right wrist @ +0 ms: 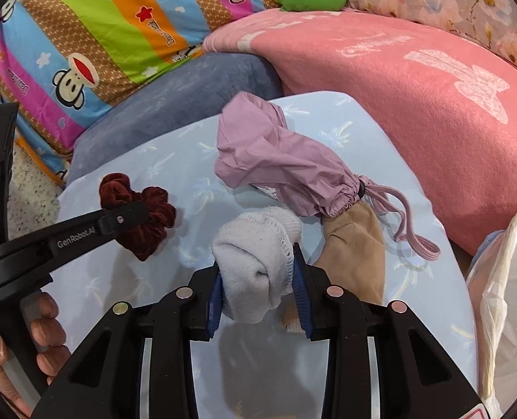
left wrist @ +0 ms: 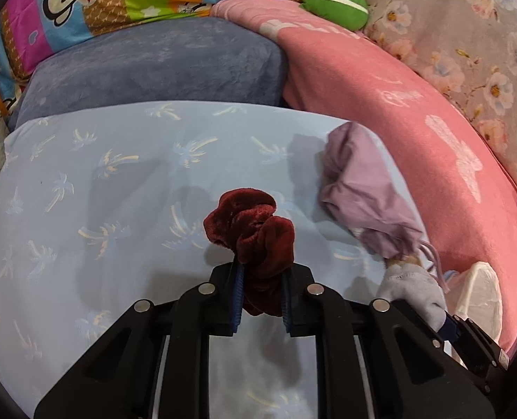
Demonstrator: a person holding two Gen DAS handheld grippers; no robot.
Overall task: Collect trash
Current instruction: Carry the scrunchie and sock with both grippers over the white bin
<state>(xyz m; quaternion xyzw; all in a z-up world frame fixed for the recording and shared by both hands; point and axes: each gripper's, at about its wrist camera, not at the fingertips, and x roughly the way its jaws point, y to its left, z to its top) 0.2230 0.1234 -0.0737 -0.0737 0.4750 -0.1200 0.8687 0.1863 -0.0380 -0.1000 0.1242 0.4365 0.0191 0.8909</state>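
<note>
Here both grippers tilt down over the bedsheet (left wrist: 84, 181), left gripper (left wrist: 261, 300) fingers clenching the scrunchie (left wrist: 251, 230), right gripper (right wrist: 258, 300) fingers the sock (right wrist: 255, 255).

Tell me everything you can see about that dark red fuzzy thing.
The scrunchie is a dark red, velvet-looking gathered ring, bunched into soft folds. The left gripper is shut on its near part, the blue pads pressing either side. Its far folds spread over the pale blue palm-print sheet, apart from the lilac pouch.

The white plastic bag (right wrist: 503, 314) is cut off by the right edge.
</note>
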